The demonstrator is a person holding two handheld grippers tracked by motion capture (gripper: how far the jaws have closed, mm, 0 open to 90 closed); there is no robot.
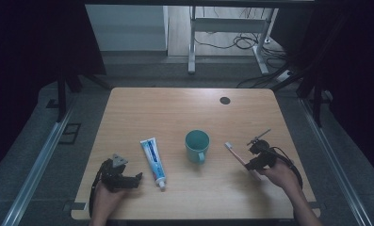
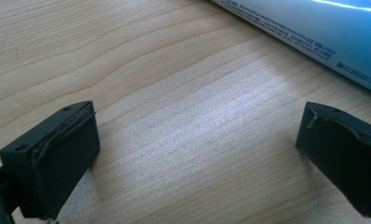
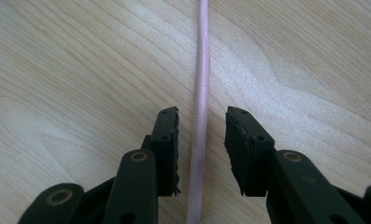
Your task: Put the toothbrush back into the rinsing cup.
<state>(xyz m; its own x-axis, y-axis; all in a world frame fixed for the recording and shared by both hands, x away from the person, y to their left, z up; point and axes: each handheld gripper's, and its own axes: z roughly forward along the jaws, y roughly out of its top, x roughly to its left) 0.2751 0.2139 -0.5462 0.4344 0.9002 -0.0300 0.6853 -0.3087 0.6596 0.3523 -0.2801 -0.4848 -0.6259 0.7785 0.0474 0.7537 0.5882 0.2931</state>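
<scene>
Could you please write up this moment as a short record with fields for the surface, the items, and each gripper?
surface: wooden table
items: pink toothbrush, blue toothpaste tube, teal cup
cup position: upright, between tube and toothbrush
toothpaste tube: lying flat, cap toward the person
left gripper: jaws wide open over bare wood, nothing between them, tube just beyond
right gripper: jaws straddle the toothbrush handle, a gap on each side, pads not yet pressing
toothbrush: lying on the table, bristle end pointing away from the person

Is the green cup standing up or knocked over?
Standing up. The cup sits on the table with its round open mouth facing upward in the high view.
</scene>
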